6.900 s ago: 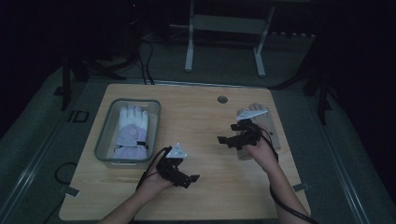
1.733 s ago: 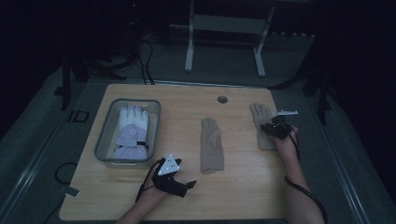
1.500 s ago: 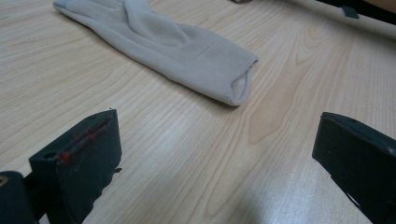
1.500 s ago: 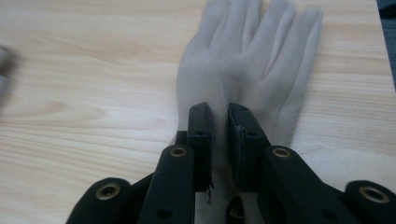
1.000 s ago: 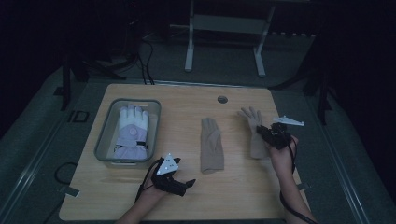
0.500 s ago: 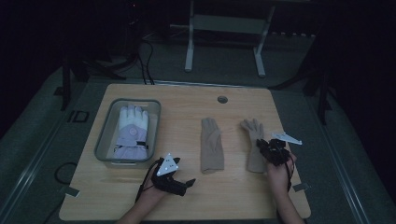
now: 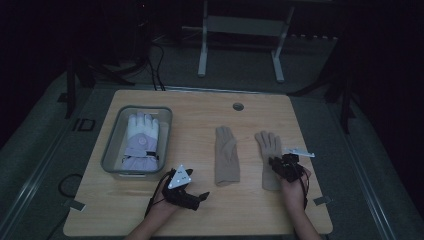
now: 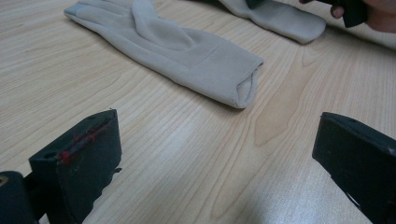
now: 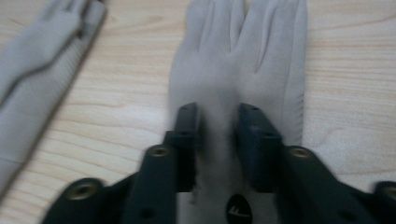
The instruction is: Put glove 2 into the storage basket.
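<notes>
Now right gripper [image 7: 278,165] dragged beige glove [image 7: 270,150] nearer

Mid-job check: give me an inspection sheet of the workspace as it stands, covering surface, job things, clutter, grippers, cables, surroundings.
Surface: light wooden table with a round grommet hole.
Job's things: two beige fabric gloves flat, apart, fingers away from the person: middle glove, right glove. White-and-lilac padded glove in the clear plastic bin.
Clutter: nothing seen.
Grippers: left gripper open over bare wood; right gripper pinching the right glove.
Cables: black leads trailing from both grippers; more on the floor behind.
Surroundings: dark, a white stand beyond.
</notes>
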`<state>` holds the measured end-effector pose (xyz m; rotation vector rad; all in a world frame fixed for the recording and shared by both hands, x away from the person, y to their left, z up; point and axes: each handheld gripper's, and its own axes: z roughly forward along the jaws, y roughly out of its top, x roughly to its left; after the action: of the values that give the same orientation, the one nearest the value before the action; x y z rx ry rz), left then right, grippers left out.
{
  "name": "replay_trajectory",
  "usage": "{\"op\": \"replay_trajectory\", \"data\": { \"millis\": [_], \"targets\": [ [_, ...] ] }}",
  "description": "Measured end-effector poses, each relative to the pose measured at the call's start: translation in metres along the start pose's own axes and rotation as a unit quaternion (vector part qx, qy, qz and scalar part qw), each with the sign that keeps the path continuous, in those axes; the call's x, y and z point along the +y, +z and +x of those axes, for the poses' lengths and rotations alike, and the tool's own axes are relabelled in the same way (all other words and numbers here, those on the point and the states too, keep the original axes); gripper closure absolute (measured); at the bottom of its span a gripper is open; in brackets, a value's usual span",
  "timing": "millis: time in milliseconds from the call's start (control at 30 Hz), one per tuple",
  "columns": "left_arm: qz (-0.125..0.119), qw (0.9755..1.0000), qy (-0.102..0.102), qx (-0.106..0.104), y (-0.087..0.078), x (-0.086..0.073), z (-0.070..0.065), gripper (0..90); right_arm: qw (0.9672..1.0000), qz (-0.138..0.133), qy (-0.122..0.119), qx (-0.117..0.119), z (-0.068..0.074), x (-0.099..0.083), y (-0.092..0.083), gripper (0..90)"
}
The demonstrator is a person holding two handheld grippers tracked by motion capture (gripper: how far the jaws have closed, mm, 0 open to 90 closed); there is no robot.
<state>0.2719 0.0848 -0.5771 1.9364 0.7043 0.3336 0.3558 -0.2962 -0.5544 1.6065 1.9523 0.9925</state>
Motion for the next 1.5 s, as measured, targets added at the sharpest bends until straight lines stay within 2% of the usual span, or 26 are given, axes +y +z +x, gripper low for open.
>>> {"op": "replay_trajectory", "data": {
  "millis": [133, 167, 200, 267, 333, 367, 400, 433, 500, 600, 633, 733, 833, 867, 933, 1000, 1100, 1133, 1200, 1367, 1500],
  "targets": [
    [-0.001, 1.0, -0.002, -0.001, 0.0, 0.0, 0.0, 1.6, 0.9998, -0.015, 0.004, 0.014, -0.003, 0.003, -0.008, 58.6],
    [-0.001, 1.0, -0.002, -0.001, 0.0, 0.0, 0.0, 1.6, 0.9995, -0.021, 0.002, 0.024, -0.005, 0.005, -0.01, 57.4],
    [-0.001, 1.0, -0.002, -0.001, 0.0, 0.0, 0.0, 1.6, 0.9988, -0.026, -0.009, 0.04, -0.006, 0.007, -0.012, 55.0],
    [-0.001, 1.0, -0.002, -0.002, 0.0, 0.0, 0.0, 1.6, 0.9971, -0.025, -0.045, 0.055, -0.009, 0.012, -0.015, 52.8],
    [-0.002, 1.0, -0.002, -0.002, 0.0, 0.0, 0.0, 1.6, 0.9941, -0.024, -0.083, 0.066, -0.011, 0.016, -0.017, 51.7],
    [-0.001, 1.0, -0.002, -0.003, 0.0, 0.0, 0.0, 1.6, 0.9911, -0.019, -0.109, 0.074, -0.012, 0.019, -0.018, 53.2],
    [0.0, 1.0, -0.002, -0.003, 0.0, 0.0, 0.001, 1.6, 0.9864, -0.015, -0.139, 0.086, -0.014, 0.022, -0.019, 53.2],
    [0.001, 1.0, -0.003, -0.003, 0.0, 0.0, 0.0, 1.6, 0.9864, -0.015, -0.139, 0.086, -0.014, 0.022, -0.019, 53.2],
    [0.0, 1.0, -0.003, -0.003, 0.0, 0.0, 0.001, 1.6, 0.9818, -0.006, -0.16, 0.102, -0.017, 0.025, -0.017, 53.3],
    [-0.001, 1.0, -0.004, -0.003, 0.0, 0.0, 0.001, 1.6, 0.9788, 0.004, -0.172, 0.111, -0.021, 0.025, -0.012, 52.9],
    [-0.001, 1.0, -0.004, -0.004, 0.0, 0.0, 0.001, 1.6, 0.9787, 0.004, -0.176, 0.105, -0.023, 0.024, -0.009, 52.9],
    [0.0, 1.0, -0.008, -0.003, 0.0, 0.0, 0.001, 1.6, 0.9799, 0.009, -0.168, 0.107, -0.028, 0.02, 0.0, 50.4],
    [-0.002, 1.0, -0.009, -0.004, 0.0, 0.0, 0.001, 1.6, 0.9809, 0.029, -0.16, 0.107, -0.032, 0.013, 0.01, 46.0],
    [-0.002, 1.0, -0.008, -0.004, 0.0, 0.0, 0.001, 1.6, 0.9811, 0.021, -0.162, 0.103, -0.031, 0.009, 0.012, 46.0],
    [0.0, 1.0, -0.008, -0.004, 0.0, 0.0, 0.001, 1.6, 0.9803, 0.019, -0.175, 0.09, -0.028, 0.007, 0.011, 49.4],
    [0.0, 1.0, -0.007, -0.004, 0.0, 0.0, 0.001, 1.6, 0.9808, 0.018, -0.177, 0.08, -0.024, 0.006, 0.01, 58.7],
    [-0.001, 1.0, -0.007, -0.005, 0.0, 0.0, 0.001, 1.6, 0.9838, 0.019, -0.168, 0.06, -0.019, 0.006, 0.008, 74.5],
    [-0.001, 1.0, -0.007, -0.005, 0.0, 0.0, 0.0, 1.6, 0.9863, 0.022, -0.154, 0.055, -0.018, 0.006, 0.008, 77.2],
    [-0.002, 1.0, -0.006, -0.005, 0.0, 0.0, 0.0, 1.6, 0.9898, 0.027, -0.132, 0.047, -0.016, 0.008, 0.008, 79.8],
    [-0.002, 1.0, -0.009, -0.004, 0.0, 0.0, 0.0, 1.6, 0.9921, 0.021, -0.119, 0.034, -0.009, 0.013, 0.001, 81.5],
    [-0.003, 0.9999, -0.013, -0.005, 0.0, 0.0, 0.001, 1.6, 0.994, 0.002, -0.101, 0.042, -0.002, 0.024, -0.01, 81.7]
  ]
}}
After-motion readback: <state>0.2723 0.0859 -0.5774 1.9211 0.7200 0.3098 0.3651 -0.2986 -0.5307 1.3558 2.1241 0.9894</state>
